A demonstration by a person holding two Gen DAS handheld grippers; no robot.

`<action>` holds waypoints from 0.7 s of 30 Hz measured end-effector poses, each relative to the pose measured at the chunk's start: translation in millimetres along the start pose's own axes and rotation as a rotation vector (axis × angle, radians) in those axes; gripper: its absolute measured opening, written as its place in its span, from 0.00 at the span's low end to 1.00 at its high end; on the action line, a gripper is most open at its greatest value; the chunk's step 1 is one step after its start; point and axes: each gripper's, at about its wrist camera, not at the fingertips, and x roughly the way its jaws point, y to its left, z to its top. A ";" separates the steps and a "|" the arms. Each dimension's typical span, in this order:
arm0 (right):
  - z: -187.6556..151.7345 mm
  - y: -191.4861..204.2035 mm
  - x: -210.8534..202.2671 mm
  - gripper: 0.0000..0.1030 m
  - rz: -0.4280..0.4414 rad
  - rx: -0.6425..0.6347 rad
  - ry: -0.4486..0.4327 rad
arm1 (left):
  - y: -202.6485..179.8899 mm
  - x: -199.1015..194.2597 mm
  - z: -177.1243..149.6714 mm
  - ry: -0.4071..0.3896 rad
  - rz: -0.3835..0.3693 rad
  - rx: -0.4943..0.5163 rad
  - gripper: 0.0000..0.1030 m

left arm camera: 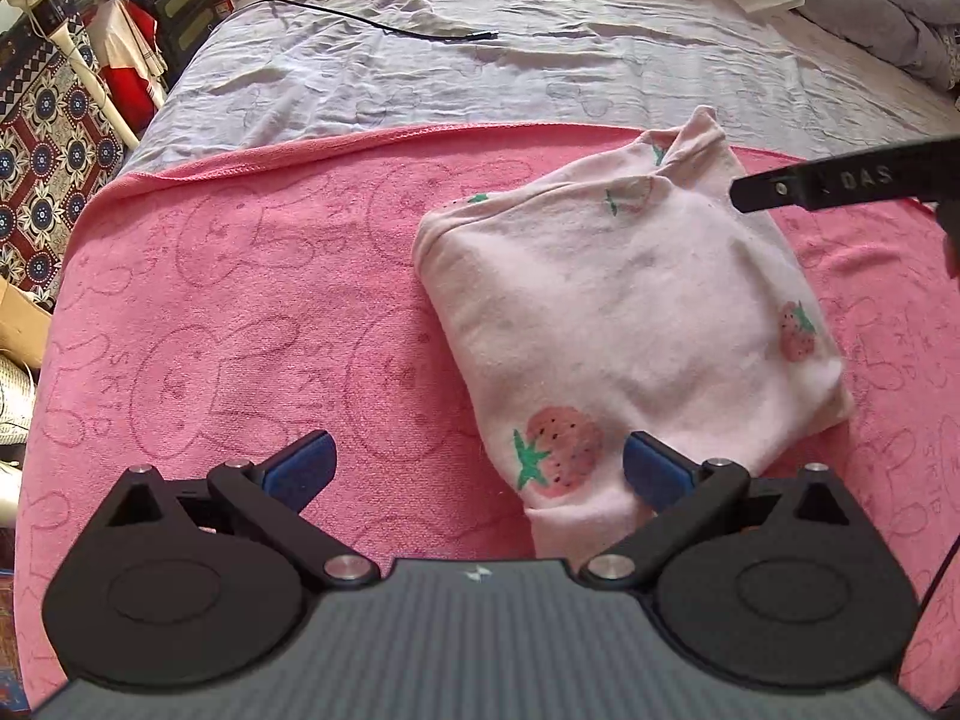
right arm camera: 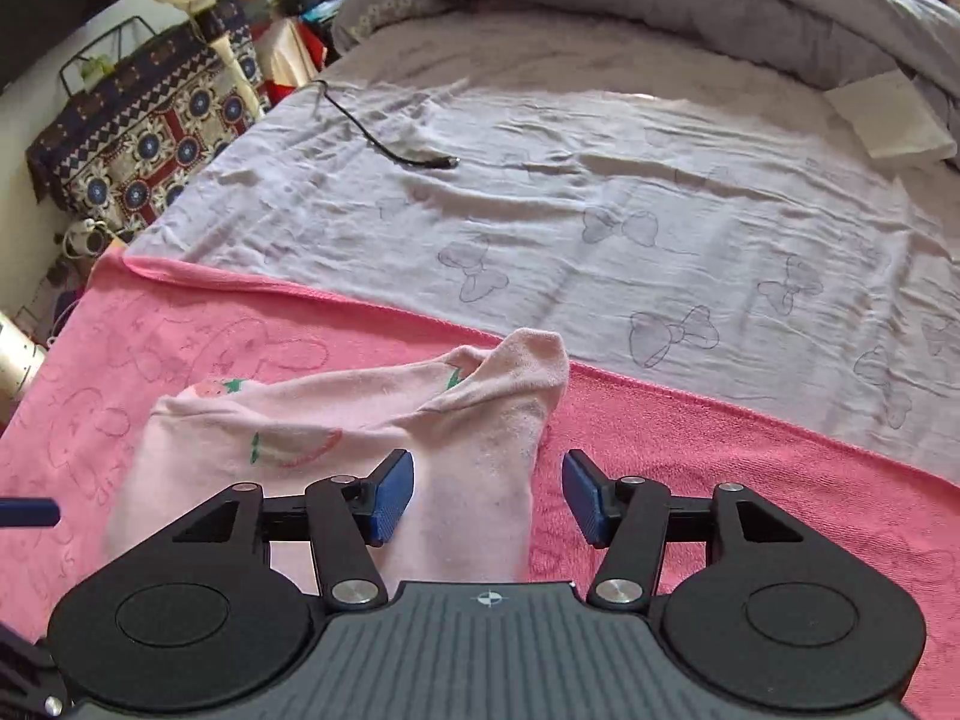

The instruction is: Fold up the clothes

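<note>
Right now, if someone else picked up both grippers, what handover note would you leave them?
Left gripper: open, holding nothing, over the near end of the pink strawberry garment.
Right gripper: open, holding nothing, astride the garment's far edge.
Garment: lies on the pink towel on the bed, folded into a compact bundle.
Left: one corner sticks up at the far end; it probably needs tucking or flattening.

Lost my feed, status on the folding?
Left gripper open, right gripper open, neither gripping. Pink strawberry garment folded on pink towel. Nothing in the way.
</note>
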 end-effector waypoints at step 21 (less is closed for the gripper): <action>-102.5 23.7 -62.7 0.60 -0.058 -0.108 0.098 | -5.2 -17.8 -43.3 0.067 -0.050 -0.047 1.00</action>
